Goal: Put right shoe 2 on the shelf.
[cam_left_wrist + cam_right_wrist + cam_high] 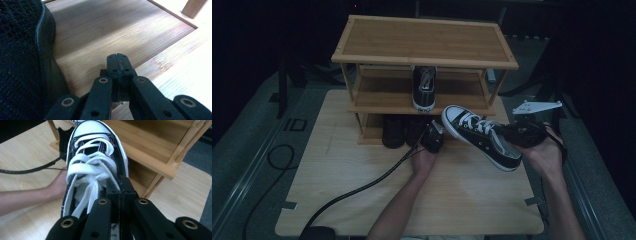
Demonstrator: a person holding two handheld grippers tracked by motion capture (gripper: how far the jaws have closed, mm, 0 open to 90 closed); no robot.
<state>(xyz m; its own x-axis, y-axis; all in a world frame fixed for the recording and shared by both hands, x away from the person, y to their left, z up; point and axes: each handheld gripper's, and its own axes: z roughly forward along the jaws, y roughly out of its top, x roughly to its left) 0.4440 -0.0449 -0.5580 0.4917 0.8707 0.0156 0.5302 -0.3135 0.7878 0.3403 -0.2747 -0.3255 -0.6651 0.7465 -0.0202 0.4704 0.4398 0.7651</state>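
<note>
Now your right gripper [518,134] clamps sneaker [479,137] at heel collar, toe aimed at rack [424,42]. Matching sneaker [424,87] on middle shelf, dark shoes [403,131] on bottom shelf beside your closed, empty left gripper [432,136].

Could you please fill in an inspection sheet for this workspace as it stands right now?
Surface: pale wooden table, bare in front.
Job's things: black-and-white sneaker held off the table; its mate on the middle shelf of the bamboo rack; dark shoes on the bottom shelf.
Clutter: nothing seen.
Grippers: right gripper shut on the sneaker's collar; left gripper shut, empty, at the bottom shelf.
Cables: black cable trails across the table.
Surroundings: dark room, grey floor.
</note>
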